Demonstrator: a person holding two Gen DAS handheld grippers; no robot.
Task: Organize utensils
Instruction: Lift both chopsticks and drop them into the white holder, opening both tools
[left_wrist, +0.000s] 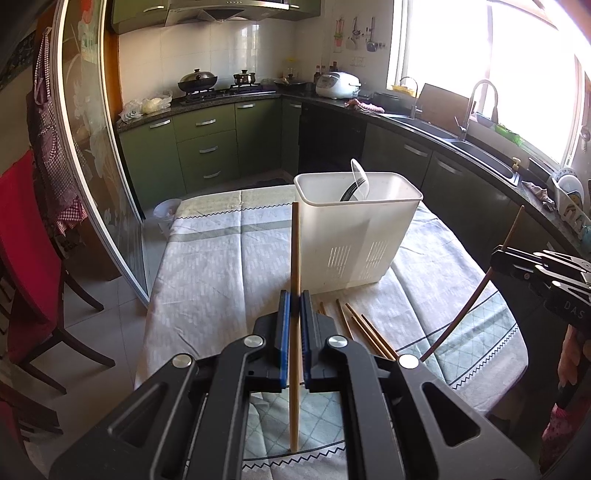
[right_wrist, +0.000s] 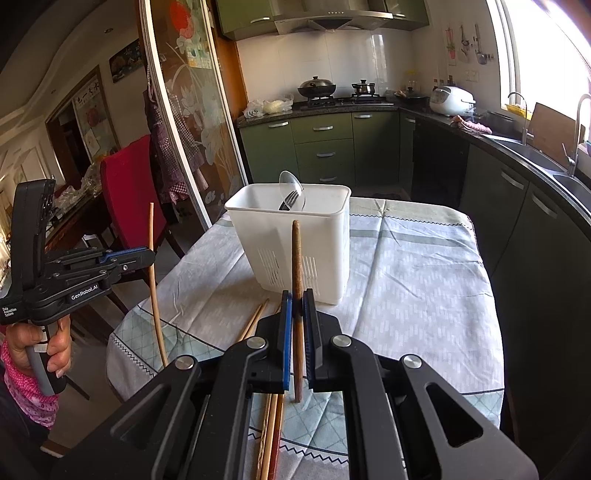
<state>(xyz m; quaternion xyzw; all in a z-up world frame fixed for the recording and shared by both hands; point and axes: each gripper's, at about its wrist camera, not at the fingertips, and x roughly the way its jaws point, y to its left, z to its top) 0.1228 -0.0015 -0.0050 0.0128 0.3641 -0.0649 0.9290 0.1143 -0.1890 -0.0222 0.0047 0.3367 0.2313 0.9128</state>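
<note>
A white utensil holder (left_wrist: 356, 229) (right_wrist: 291, 240) stands on the table with a clear spoon (left_wrist: 360, 177) (right_wrist: 291, 188) and a dark fork (right_wrist: 290, 201) in it. My left gripper (left_wrist: 294, 295) (right_wrist: 149, 254) is shut on a light wooden chopstick (left_wrist: 294, 258) (right_wrist: 153, 280), held upright above the table, near side of the holder. My right gripper (right_wrist: 297, 297) (left_wrist: 498, 254) is shut on a dark brown chopstick (right_wrist: 296, 266) (left_wrist: 476, 295), also upright. Several loose chopsticks (left_wrist: 365, 332) (right_wrist: 271, 424) lie on the cloth between the grippers.
The table has a pale checked cloth (left_wrist: 221, 266) (right_wrist: 417, 277). A red chair (left_wrist: 26, 258) (right_wrist: 129, 184) stands at the left. Green cabinets with a dark counter (left_wrist: 443, 125) and a sink (left_wrist: 484, 155) run along the right, close to the table's edge.
</note>
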